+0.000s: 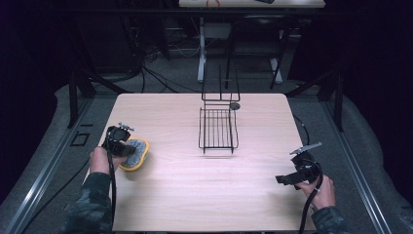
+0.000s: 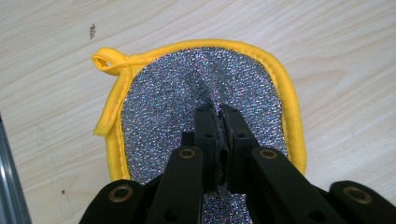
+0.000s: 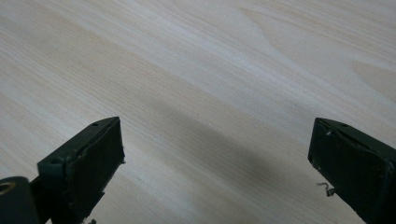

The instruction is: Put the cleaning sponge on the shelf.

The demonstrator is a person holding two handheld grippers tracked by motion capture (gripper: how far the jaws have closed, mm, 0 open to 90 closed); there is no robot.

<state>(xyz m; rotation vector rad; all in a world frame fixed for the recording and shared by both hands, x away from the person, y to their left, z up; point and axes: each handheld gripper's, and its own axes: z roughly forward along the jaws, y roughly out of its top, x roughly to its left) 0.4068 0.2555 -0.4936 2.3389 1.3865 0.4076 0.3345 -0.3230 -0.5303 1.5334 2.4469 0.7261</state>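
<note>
Grab looks done: left gripper [image 1: 118, 141] jaws pinched tight on the yellow-trimmed, glittery grey scrubbing pad [image 2: 205, 93] lying at the counter's [image 1: 195, 195] left edge, lift and move pending, right gripper [image 1: 297, 176] jaws wide, empty, idle near the right edge.

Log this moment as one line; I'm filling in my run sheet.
left tool: shut on scrub pad | right tool: open, over bare table | wire rack: mid-table, untouched
</note>
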